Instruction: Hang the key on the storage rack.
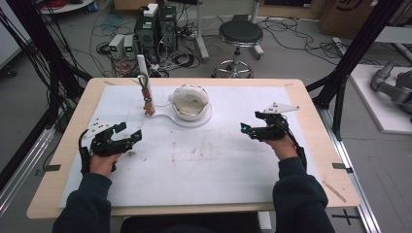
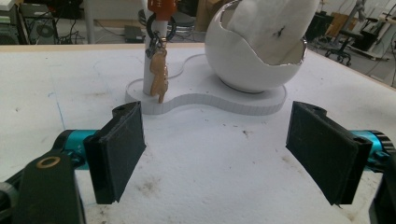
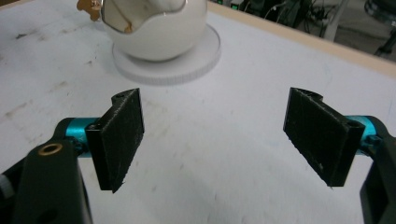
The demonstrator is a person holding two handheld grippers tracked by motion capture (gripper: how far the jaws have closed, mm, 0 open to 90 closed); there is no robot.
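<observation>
Up close, left gripper (image 2: 215, 149) view shows a keychain (image 2: 159, 74) on its post (image 2: 152, 70) — both grippers' jaws spread, empty.

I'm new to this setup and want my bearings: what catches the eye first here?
A white egg-shaped bowl with a broken-looking rim sits on a flat white base at the table's far middle. Just left of it, a white post holds a hanging orange keychain. Both grippers, left and right, rest open nearer the person.

Open white mat (image 1: 204, 160) is left across the near and middle table between the left gripper (image 1: 130, 137) and right gripper (image 1: 246, 129). Toward the far edge, passage is blocked by the eggshell-shaped bowl (image 1: 189, 102), the keyring post (image 1: 145, 80) and their shared flat base (image 1: 167, 118).
</observation>
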